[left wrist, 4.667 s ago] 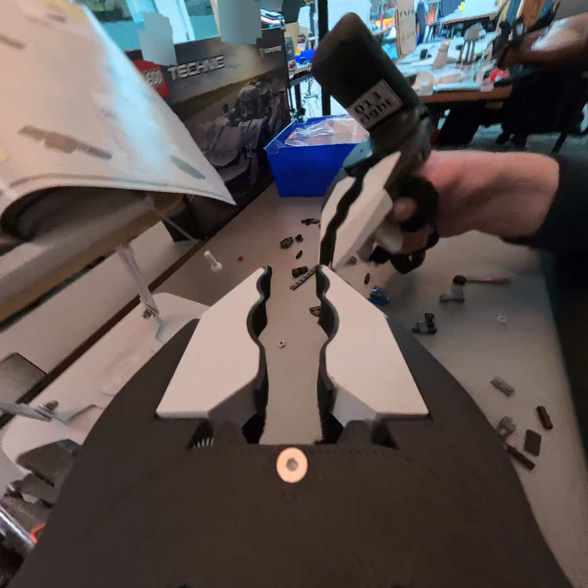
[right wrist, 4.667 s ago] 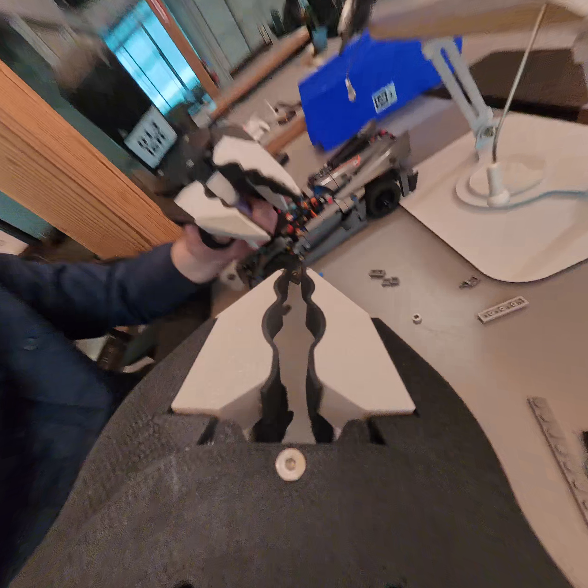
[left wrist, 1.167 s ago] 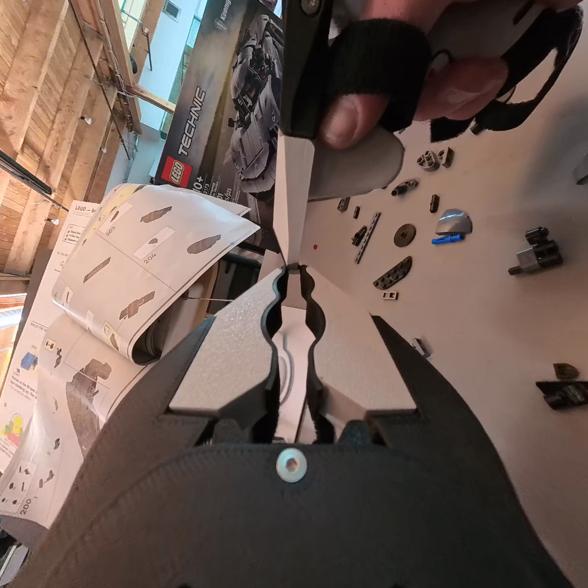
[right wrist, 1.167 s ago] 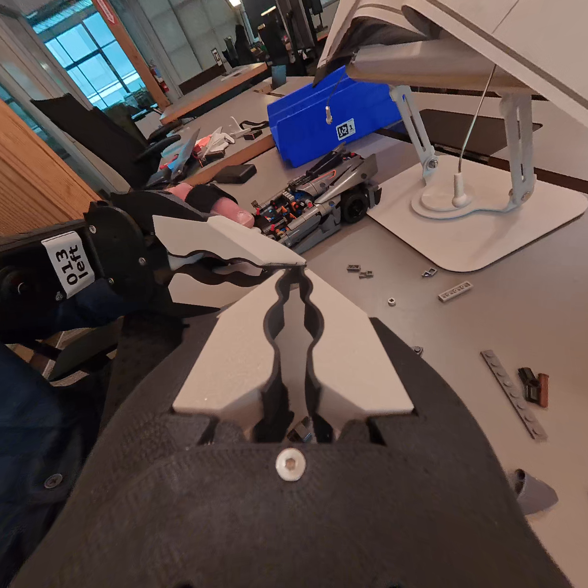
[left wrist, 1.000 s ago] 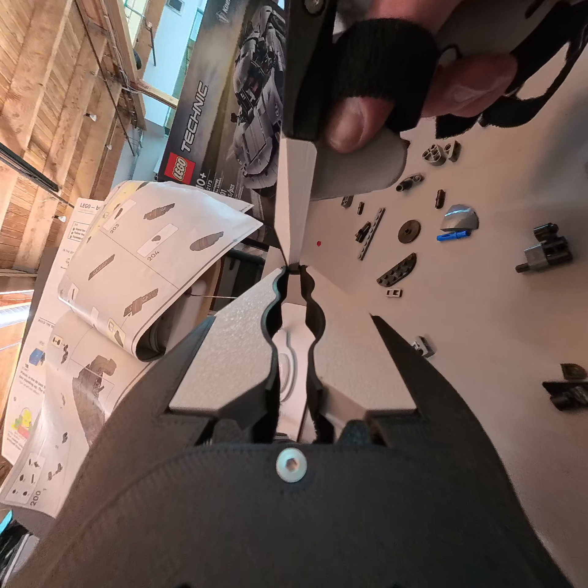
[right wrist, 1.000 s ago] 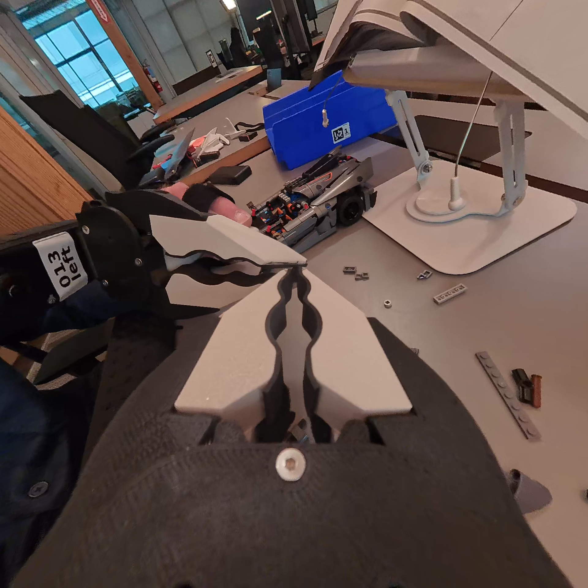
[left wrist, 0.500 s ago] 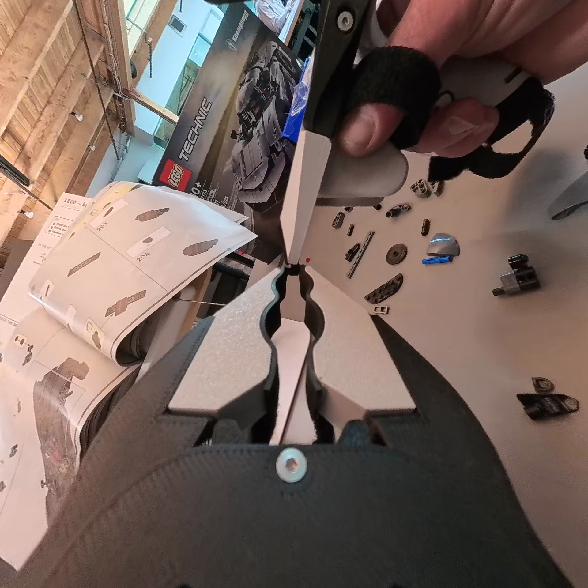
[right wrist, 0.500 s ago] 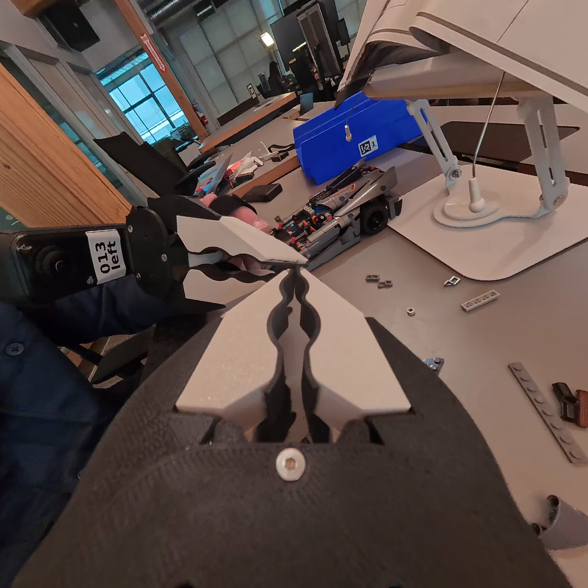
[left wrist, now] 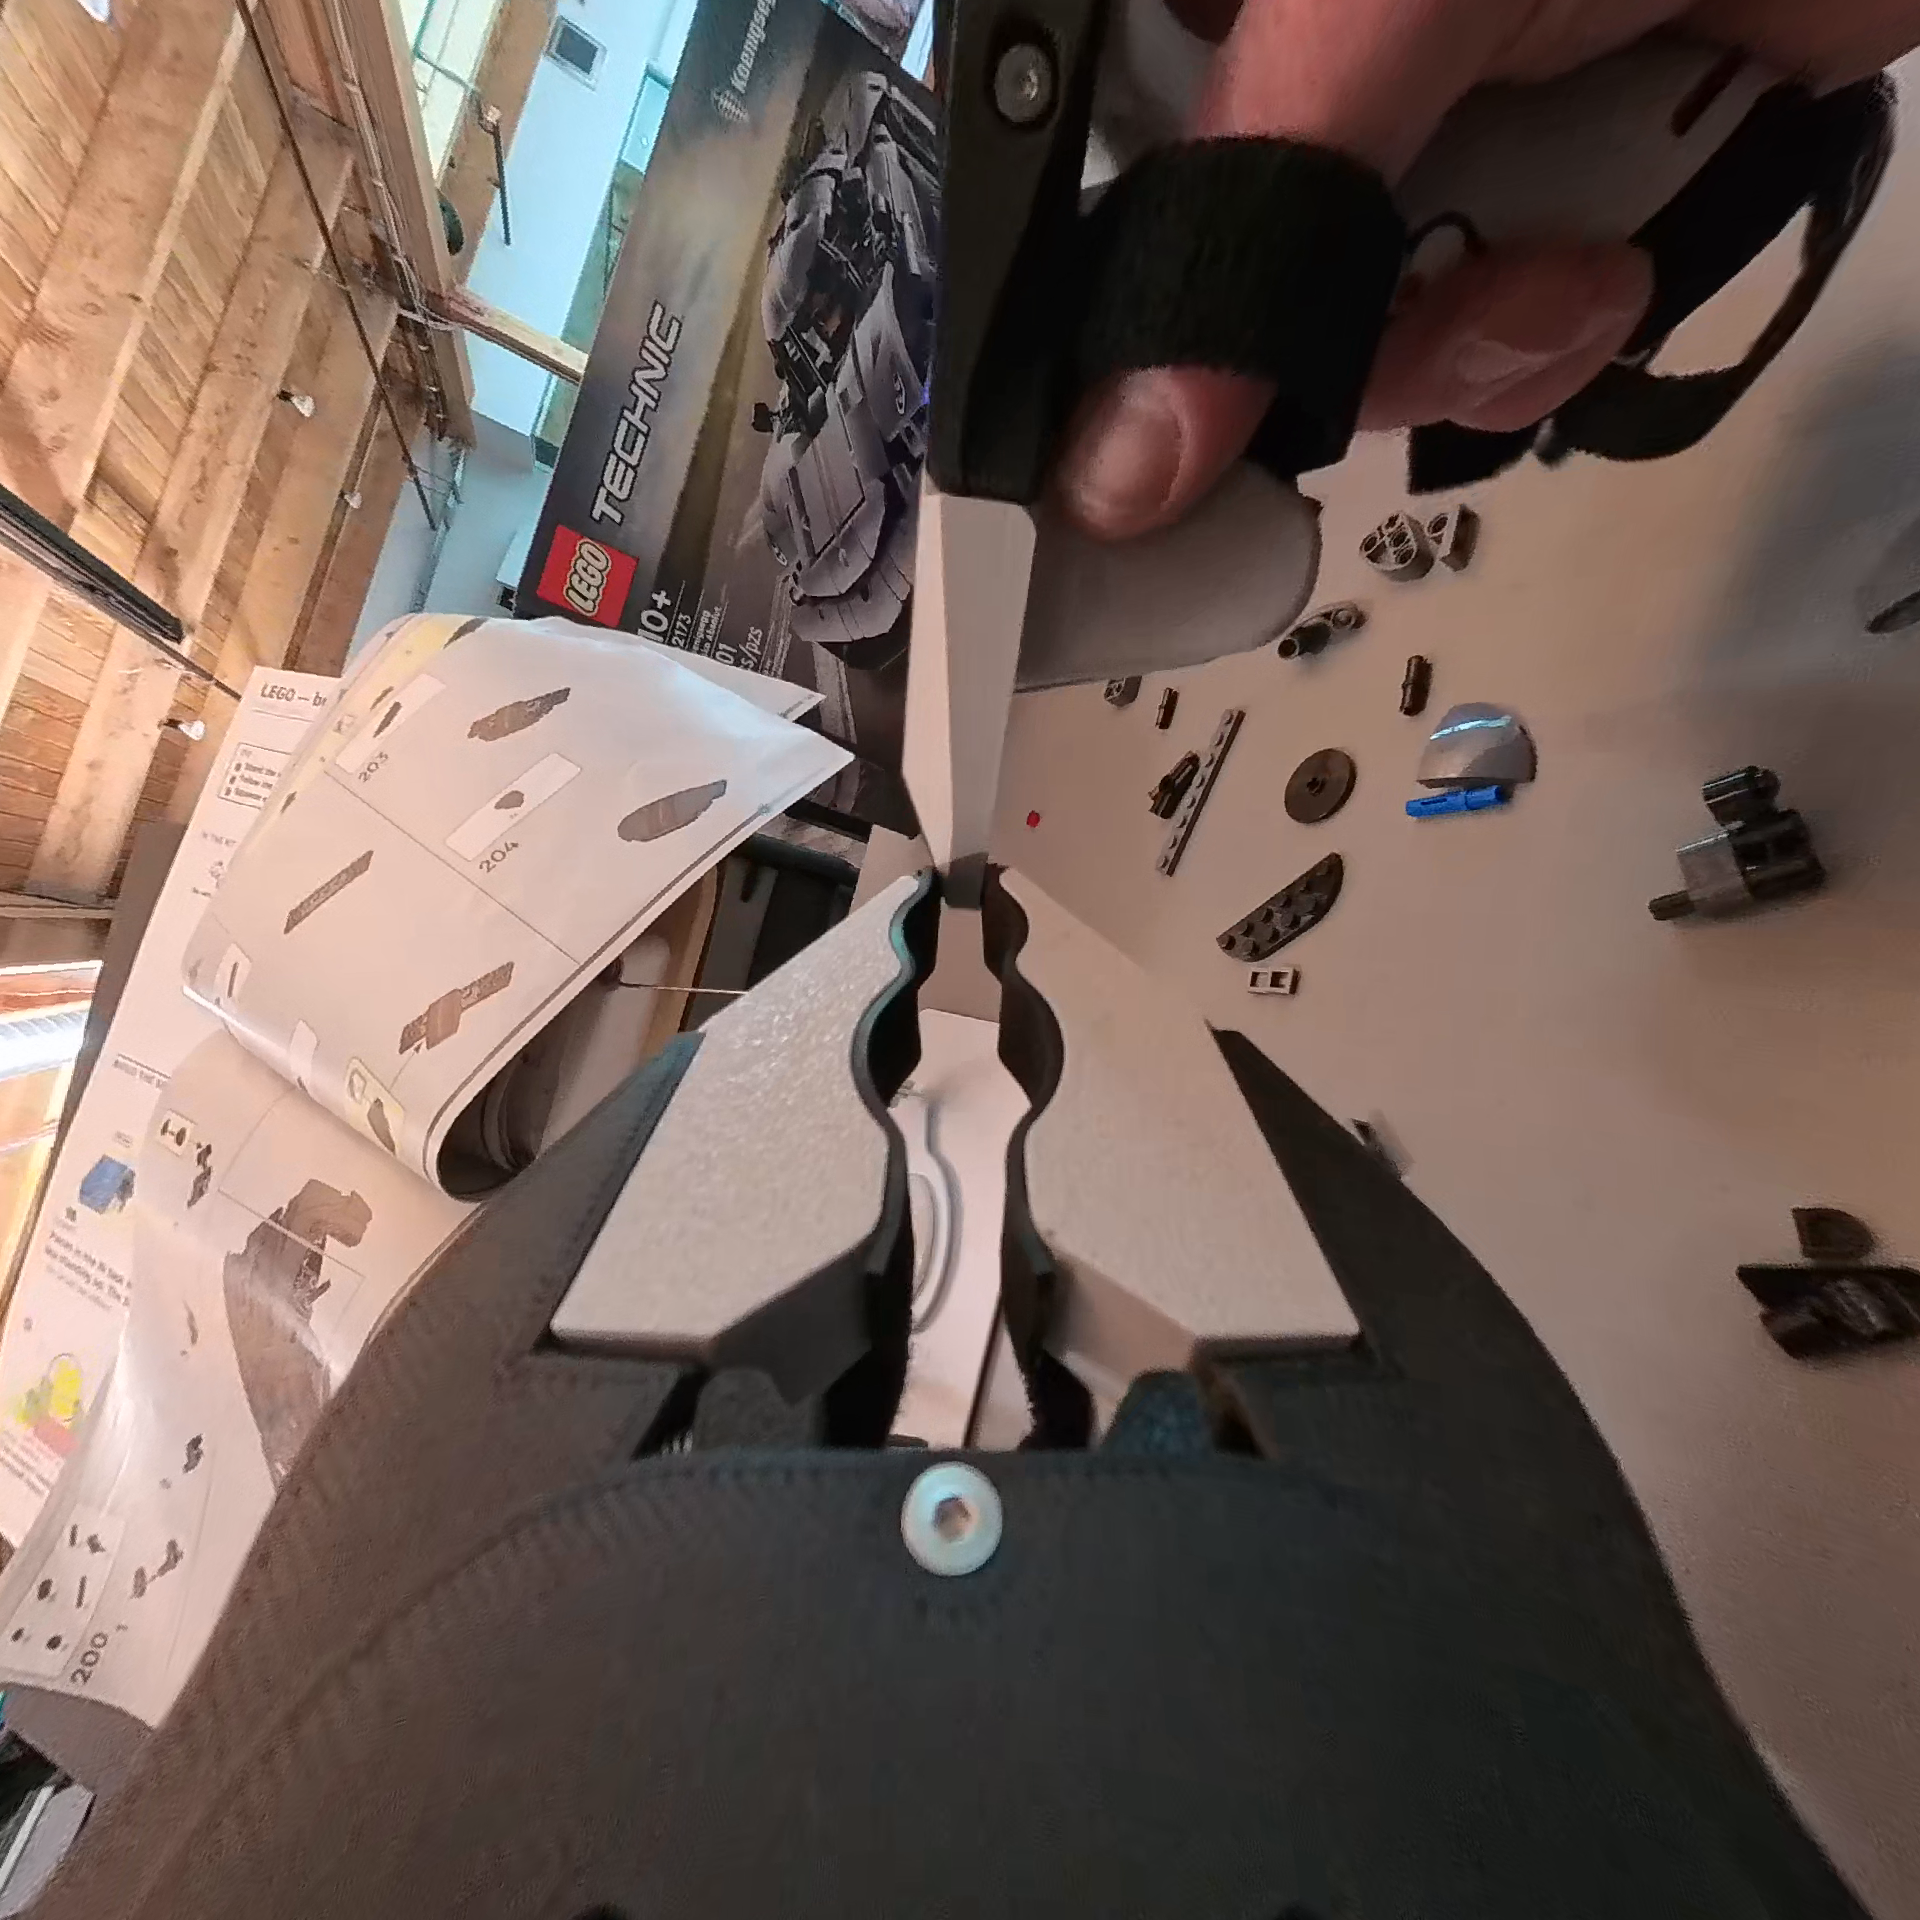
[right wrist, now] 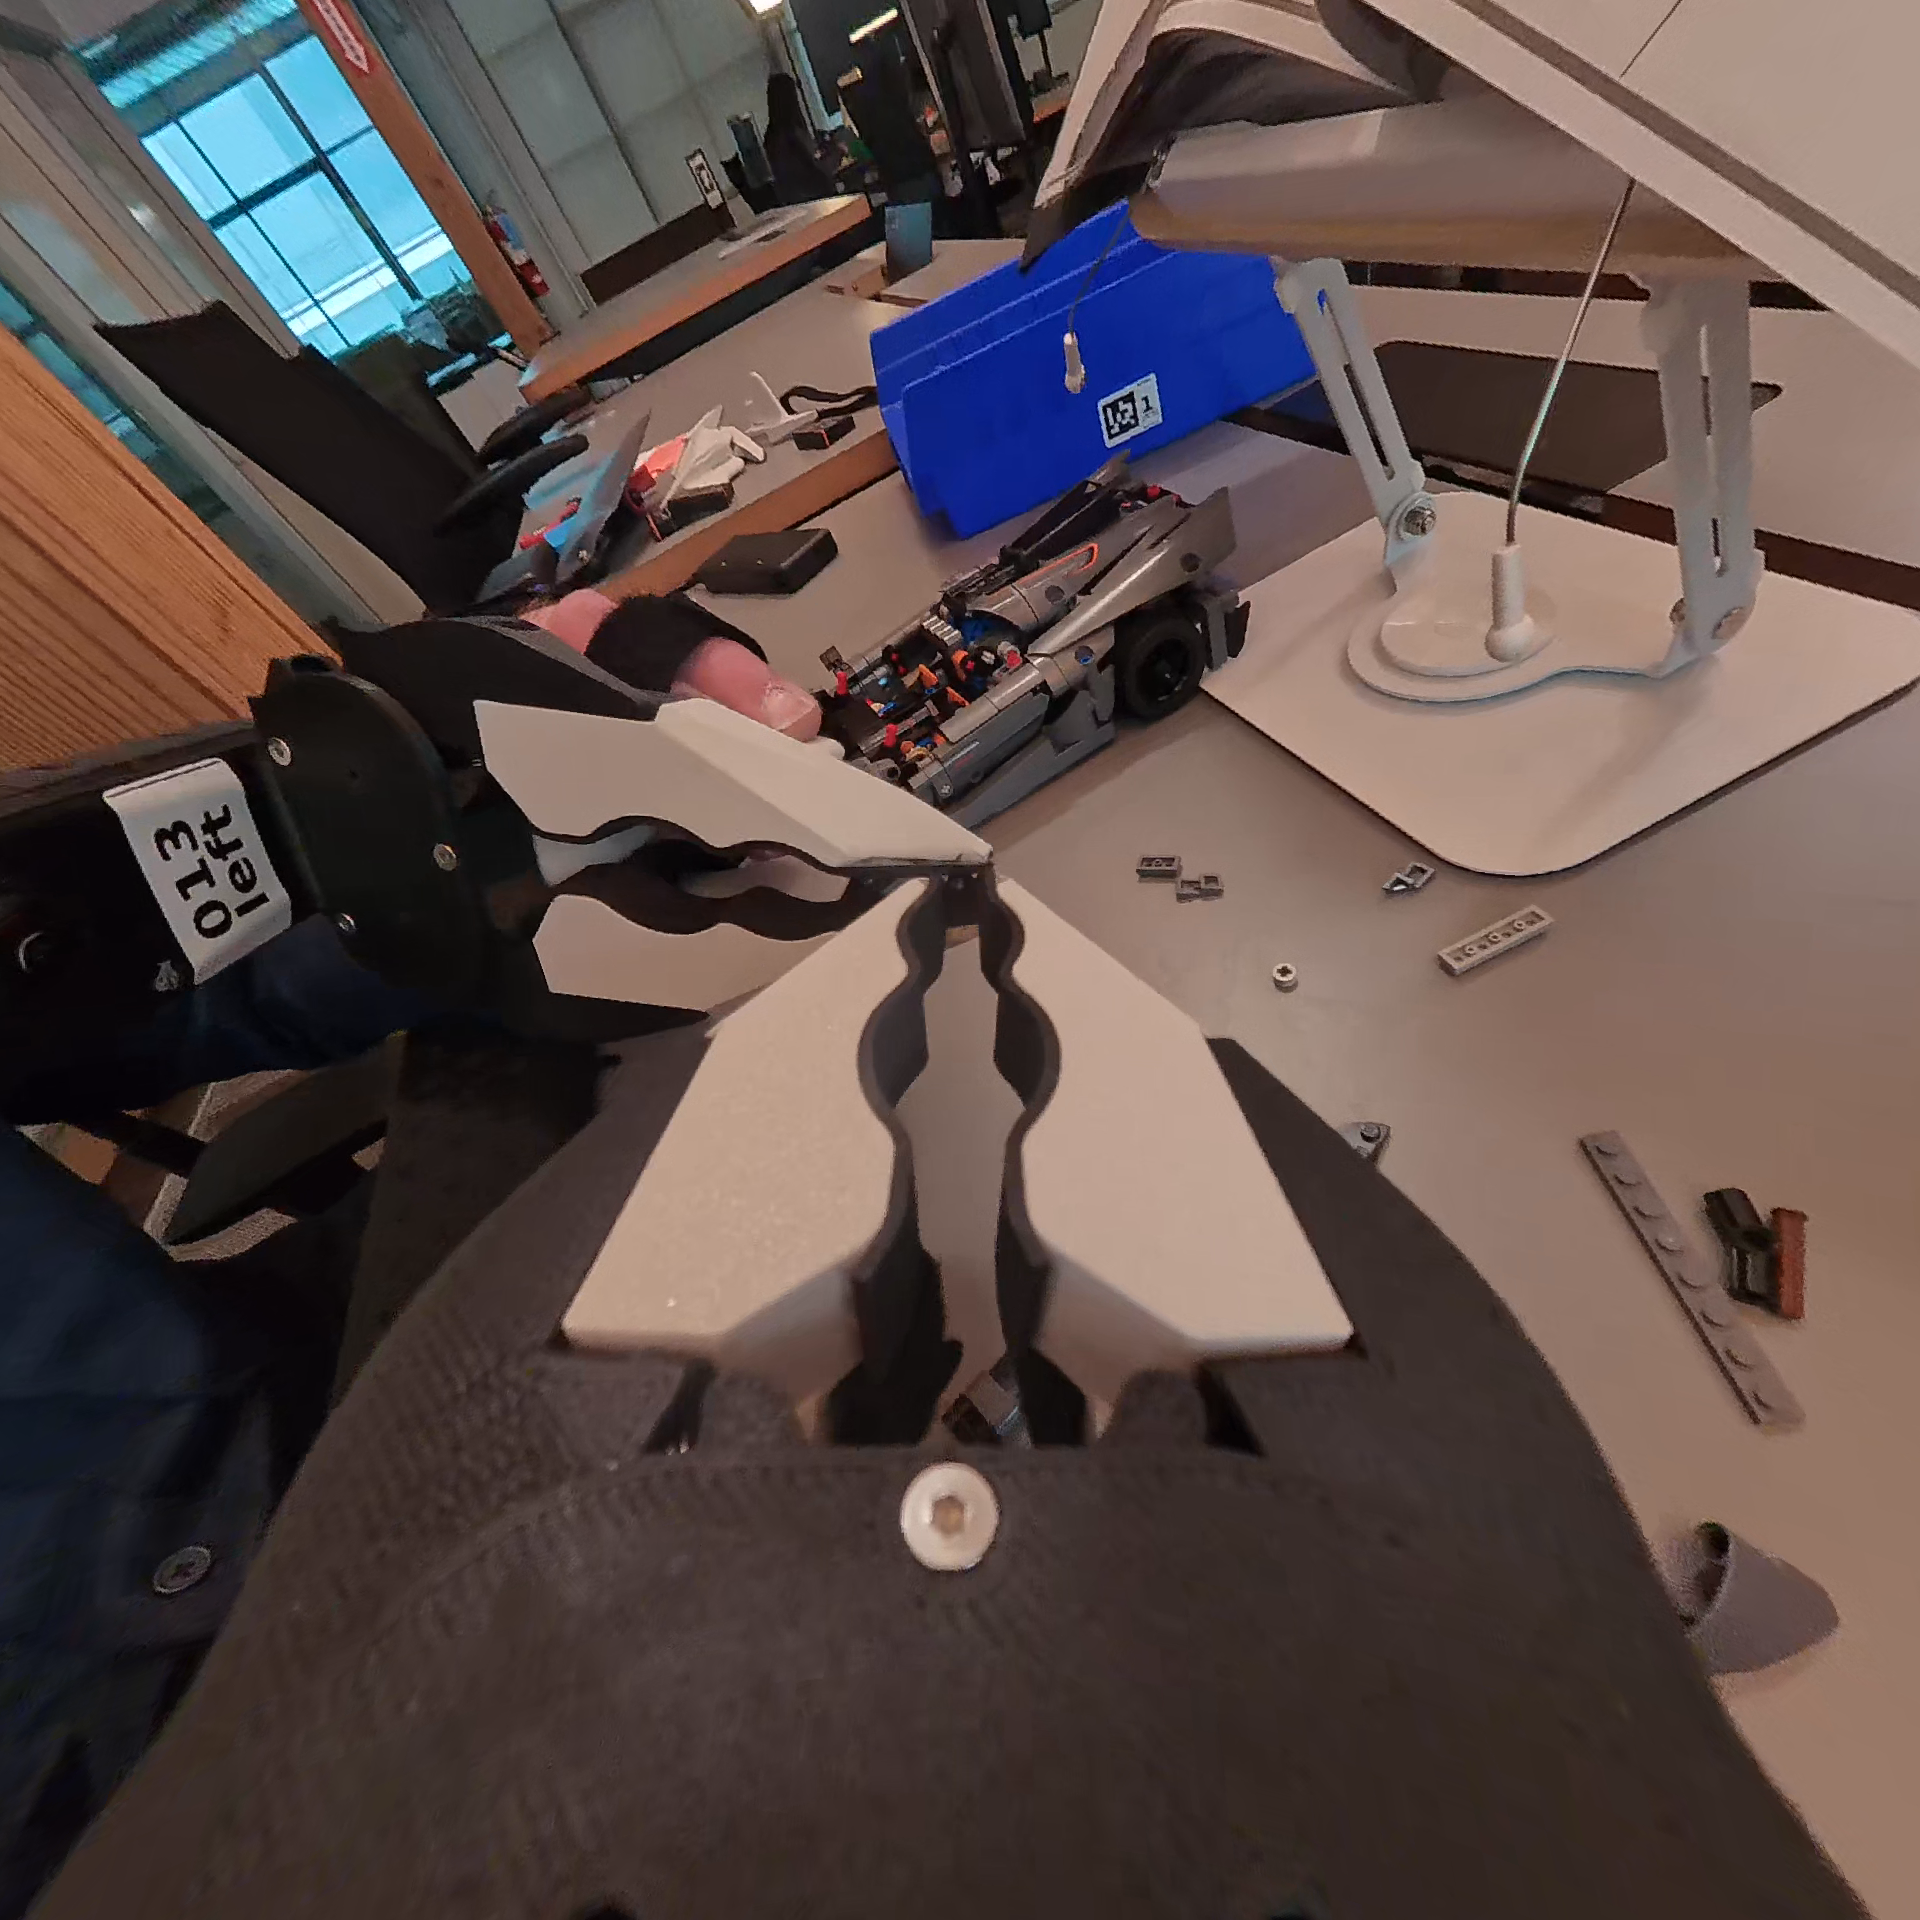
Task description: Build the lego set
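Note:
My left gripper [left wrist: 961, 883] and right gripper [right wrist: 954, 888] meet tip to tip above the grey table. A tiny dark lego piece [left wrist: 964, 881] sits pinched where the tips meet; it also shows in the right wrist view [right wrist: 954, 894]. Both grippers' jaws are nearly closed on it. The right gripper comes down from above in the left wrist view [left wrist: 956, 821], held by a hand with a black finger strap. The left gripper comes in from the left in the right wrist view [right wrist: 971, 860]. The partly built grey car [right wrist: 1039, 665] stands on the table beyond the tips.
An open instruction booklet [left wrist: 468, 831] lies on a white stand [right wrist: 1558, 707], with the set's box [left wrist: 727, 364] behind. Loose pieces lie on the table: a long plate [left wrist: 1195, 790], a blue pin [left wrist: 1455, 802], a grey connector [left wrist: 1745, 862]. A blue bin [right wrist: 1039, 395] stands behind the car. Left and right tips are no more than a few centimetres apart. The partly built grey car [right wrist: 1039, 665] sits 20 cm or so from the ends of my right fingers.
Since 4.7 s ago the two grippers have come together tip to tip and the left jaws have closed. Over the last second they stay joined, only tilting slightly.

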